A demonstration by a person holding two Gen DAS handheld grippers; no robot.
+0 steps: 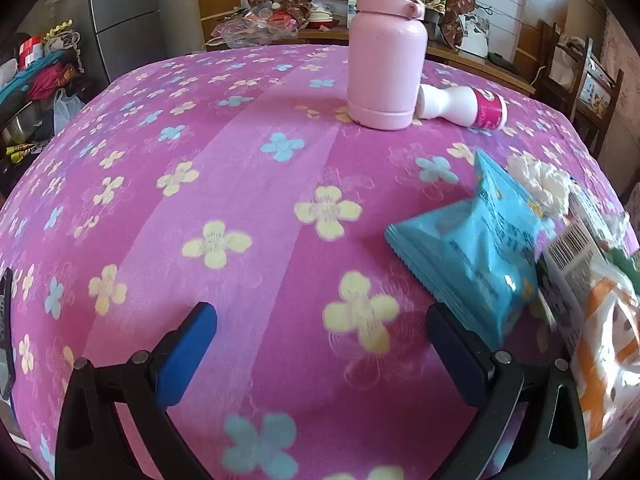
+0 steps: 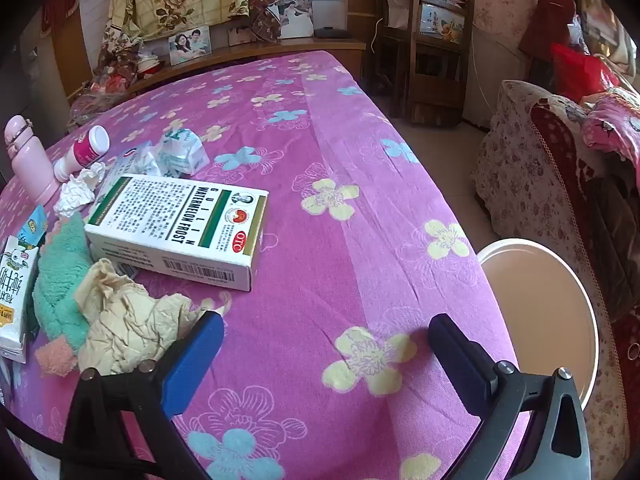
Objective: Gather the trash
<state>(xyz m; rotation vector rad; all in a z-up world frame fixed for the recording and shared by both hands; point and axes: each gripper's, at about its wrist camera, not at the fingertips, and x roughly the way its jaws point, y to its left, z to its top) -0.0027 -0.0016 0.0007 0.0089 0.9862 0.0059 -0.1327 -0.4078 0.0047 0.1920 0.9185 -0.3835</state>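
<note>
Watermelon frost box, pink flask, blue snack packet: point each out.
Watermelon frost box (image 2: pixel 176 228): right wrist view, printed top face.
Pink flask (image 1: pixel 386 68): left wrist view, middle of body.
Blue snack packet (image 1: pixel 476 256): left wrist view, centre of crinkled front.

- Lying bare between the wide-apart fingers of the left gripper (image 1: pixel 322 332): flowered tablecloth (image 1: pixel 240 160), open up to the pink bottle (image 1: pixel 386 60).
- Crowding its right side: blue wrapper (image 1: pixel 472 252), touching the right finger.
- Blocking the right gripper (image 2: pixel 326 344) on its left: crumpled paper (image 2: pixel 128 320), white box (image 2: pixel 180 228).

Orange-white packet (image 1: pixel 608 360) cut off right.
</note>
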